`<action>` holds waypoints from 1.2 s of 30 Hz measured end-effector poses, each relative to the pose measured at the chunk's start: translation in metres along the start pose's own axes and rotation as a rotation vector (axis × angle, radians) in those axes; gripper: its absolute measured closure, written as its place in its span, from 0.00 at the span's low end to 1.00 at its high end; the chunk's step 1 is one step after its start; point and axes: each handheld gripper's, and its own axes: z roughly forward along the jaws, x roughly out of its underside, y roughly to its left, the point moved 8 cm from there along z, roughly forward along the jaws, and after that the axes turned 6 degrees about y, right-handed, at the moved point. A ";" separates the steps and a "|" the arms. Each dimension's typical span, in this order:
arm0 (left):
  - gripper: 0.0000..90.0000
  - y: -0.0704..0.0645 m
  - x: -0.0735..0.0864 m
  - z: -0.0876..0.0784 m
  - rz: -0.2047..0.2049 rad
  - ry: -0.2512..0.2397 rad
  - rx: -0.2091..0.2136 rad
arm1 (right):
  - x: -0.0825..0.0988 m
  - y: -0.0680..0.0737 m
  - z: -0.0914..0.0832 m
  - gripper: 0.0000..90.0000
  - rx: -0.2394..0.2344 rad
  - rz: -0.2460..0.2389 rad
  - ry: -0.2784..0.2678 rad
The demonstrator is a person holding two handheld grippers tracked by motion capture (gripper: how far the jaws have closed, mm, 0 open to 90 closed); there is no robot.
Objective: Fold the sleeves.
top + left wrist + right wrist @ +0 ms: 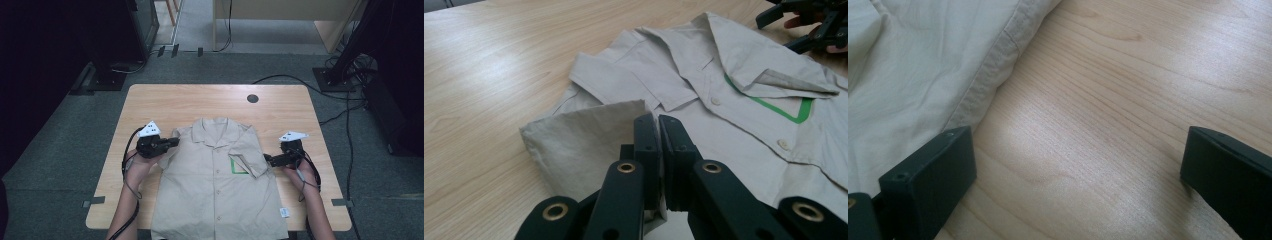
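A beige short-sleeved shirt [220,185] lay front-up in the middle of the wooden tabletop [150,100], collar toward the far edge and hem hanging just over the near edge. Its right-hand sleeve [250,152] was already folded in across the green-trimmed chest pocket [789,107]. The left gripper [658,125] had its jaws pinched together on the edge of the other sleeve [584,135], which was lifted and doubled over toward the shirt's front. The right gripper [1073,170] rested with jaws spread wide over bare wood just beside the shirt's side seam [993,70], gripping nothing. The cloth looked thin, light and limp, so it would likely sag and crease wherever unsupported; hemmed edges, seams and sleeve cuffs seemed the firmest places to pinch, since a single flat layer could slip.
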 end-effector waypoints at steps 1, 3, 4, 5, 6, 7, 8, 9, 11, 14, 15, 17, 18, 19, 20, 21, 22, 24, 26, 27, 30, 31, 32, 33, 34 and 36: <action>0.97 -0.001 -0.001 0.001 0.000 -0.002 0.000 | 0.000 0.000 0.000 0.01 0.000 0.000 0.000; 0.97 -0.003 -0.002 0.003 -0.002 -0.007 0.008 | 0.000 0.000 0.000 0.01 0.000 0.000 0.000; 0.97 -0.004 -0.002 0.004 -0.001 -0.008 0.008 | 0.000 0.000 0.000 0.01 0.000 0.000 0.000; 0.97 -0.005 -0.003 0.006 -0.003 -0.009 0.014 | 0.000 0.000 0.000 0.01 0.000 0.000 0.000; 0.97 -0.006 -0.003 0.007 -0.005 -0.011 0.018 | 0.000 0.000 0.000 0.01 0.000 0.000 0.000; 0.97 -0.006 -0.003 0.007 -0.005 -0.011 0.018 | 0.000 0.000 0.000 0.01 0.000 0.000 0.000; 0.97 -0.007 -0.004 0.008 -0.005 -0.011 0.021 | 0.000 0.000 0.000 0.01 0.000 0.000 0.000; 0.97 -0.009 -0.004 0.010 -0.008 -0.012 0.029 | 0.000 0.000 0.000 0.01 0.000 0.000 0.000; 0.97 -0.012 -0.005 0.013 -0.004 -0.007 0.036 | 0.000 0.000 0.000 0.01 0.000 0.000 0.000; 0.97 -0.016 -0.005 0.018 0.001 0.000 0.047 | 0.000 0.000 0.000 0.01 0.000 0.000 0.000; 0.97 -0.016 -0.005 0.018 0.001 0.000 0.047 | 0.000 0.000 0.000 0.01 0.000 0.000 0.000; 0.97 -0.019 -0.005 0.021 0.004 0.005 0.055 | 0.000 0.000 0.000 0.01 0.000 0.000 0.000; 0.97 -0.021 -0.005 0.024 0.005 0.008 0.069 | 0.000 0.000 0.000 0.01 0.000 0.000 0.000; 0.97 -0.023 -0.005 0.026 0.007 0.009 0.073 | 0.000 0.000 0.000 0.01 0.000 0.000 0.000; 0.97 -0.024 -0.005 0.027 0.010 0.013 0.076 | 0.000 0.000 0.000 0.01 0.000 0.000 0.000; 0.97 -0.024 -0.005 0.027 0.010 0.013 0.076 | 0.000 0.000 0.000 0.01 0.000 0.000 0.000; 0.97 -0.026 -0.005 0.029 0.015 0.018 0.076 | 0.000 0.000 0.000 0.01 0.000 0.000 0.000; 0.96 -0.028 -0.005 0.032 0.020 0.022 0.077 | 0.000 0.000 0.000 0.01 0.000 0.000 0.000; 0.96 -0.030 -0.004 0.035 0.022 0.026 0.081 | 0.000 0.000 0.000 0.01 0.000 0.000 0.000; 0.96 -0.030 -0.004 0.035 0.022 0.026 0.081 | 0.000 0.000 0.000 0.01 0.000 0.000 0.000; 0.95 -0.032 -0.003 0.037 0.034 0.040 0.078 | 0.000 0.000 0.000 0.01 0.000 0.000 0.000; 0.95 -0.032 -0.003 0.038 0.039 0.043 0.075 | 0.000 0.000 0.000 0.01 0.000 0.000 0.000; 0.95 -0.033 -0.003 0.039 0.040 0.045 0.071 | 0.000 0.000 0.000 0.01 0.000 0.000 0.000; 0.95 -0.033 -0.003 0.040 0.041 0.048 0.071 | 0.000 0.000 0.000 0.01 0.000 0.000 0.000; 0.94 -0.033 -0.003 0.040 0.042 0.049 0.070 | 0.000 0.000 0.000 0.01 0.000 0.000 0.000; 0.93 -0.035 -0.003 0.041 0.040 0.046 0.074 | 0.000 0.000 0.000 0.01 0.000 0.000 0.000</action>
